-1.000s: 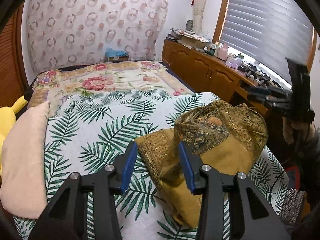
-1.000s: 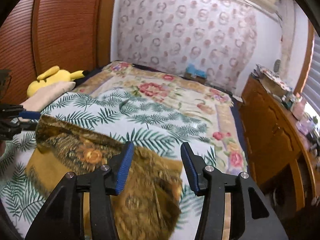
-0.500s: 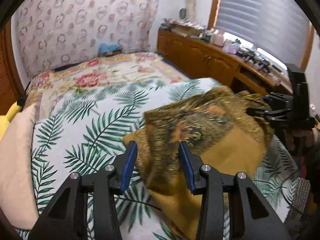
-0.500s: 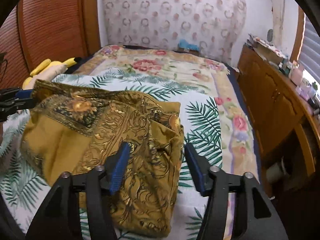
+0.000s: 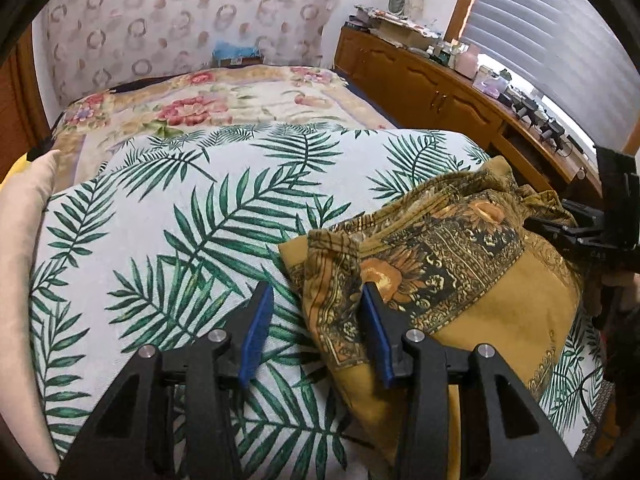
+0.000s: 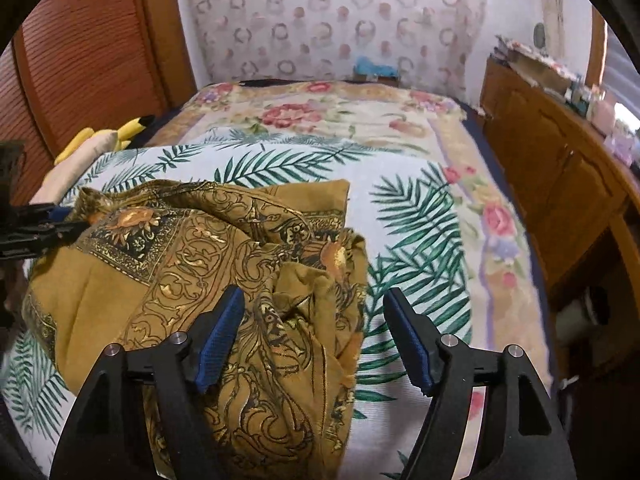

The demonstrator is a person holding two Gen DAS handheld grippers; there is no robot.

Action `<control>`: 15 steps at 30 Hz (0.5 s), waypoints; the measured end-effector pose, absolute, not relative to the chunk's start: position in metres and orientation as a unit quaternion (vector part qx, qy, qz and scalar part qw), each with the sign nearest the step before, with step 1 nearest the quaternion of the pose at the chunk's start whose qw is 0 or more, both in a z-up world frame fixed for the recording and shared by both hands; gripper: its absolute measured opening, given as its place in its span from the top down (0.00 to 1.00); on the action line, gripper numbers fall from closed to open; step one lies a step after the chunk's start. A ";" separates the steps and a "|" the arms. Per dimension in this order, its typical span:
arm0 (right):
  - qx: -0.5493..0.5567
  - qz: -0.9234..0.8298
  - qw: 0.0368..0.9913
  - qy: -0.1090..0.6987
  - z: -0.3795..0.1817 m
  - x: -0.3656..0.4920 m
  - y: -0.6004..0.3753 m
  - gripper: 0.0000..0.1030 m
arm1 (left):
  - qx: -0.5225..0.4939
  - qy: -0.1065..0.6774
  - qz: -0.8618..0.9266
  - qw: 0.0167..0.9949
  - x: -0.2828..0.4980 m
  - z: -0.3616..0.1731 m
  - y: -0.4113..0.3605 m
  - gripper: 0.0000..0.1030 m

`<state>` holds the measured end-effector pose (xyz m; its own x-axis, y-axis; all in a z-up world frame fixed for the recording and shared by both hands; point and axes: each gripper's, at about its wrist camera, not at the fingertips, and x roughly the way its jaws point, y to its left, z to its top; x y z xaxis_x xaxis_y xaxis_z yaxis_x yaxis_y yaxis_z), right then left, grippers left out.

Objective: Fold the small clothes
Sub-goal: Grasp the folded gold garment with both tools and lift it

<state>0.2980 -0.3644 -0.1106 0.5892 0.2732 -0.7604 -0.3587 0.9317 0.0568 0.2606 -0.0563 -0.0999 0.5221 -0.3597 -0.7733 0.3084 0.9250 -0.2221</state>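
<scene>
Both grippers agape over garment (image 6: 192,264)

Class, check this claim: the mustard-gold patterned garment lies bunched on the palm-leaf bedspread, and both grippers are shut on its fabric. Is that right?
Not quite. The garment does lie bunched on the palm-leaf bedspread, but neither gripper is shut on it. The right wrist view shows the right gripper with its jaws open over the cloth, and the left wrist view shows the left gripper open at the garment's edge.

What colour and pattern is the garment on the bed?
Mustard-gold garment with dark ornate scrollwork and orange flowers; clearest in the right wrist view.
</scene>
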 end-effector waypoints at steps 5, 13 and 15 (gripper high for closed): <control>-0.021 0.201 0.877 0.435 -0.116 0.301 -0.366 0.30 | -0.028 0.450 -0.191 0.872 0.262 -0.099 -0.057 0.57; -0.021 0.233 0.869 0.435 -0.115 0.299 -0.359 0.56 | -0.041 0.444 -0.207 0.871 0.260 -0.100 -0.055 0.71; -0.031 0.249 0.867 0.430 -0.112 0.296 -0.353 0.71 | -0.050 0.448 -0.222 0.865 0.259 -0.101 -0.056 0.87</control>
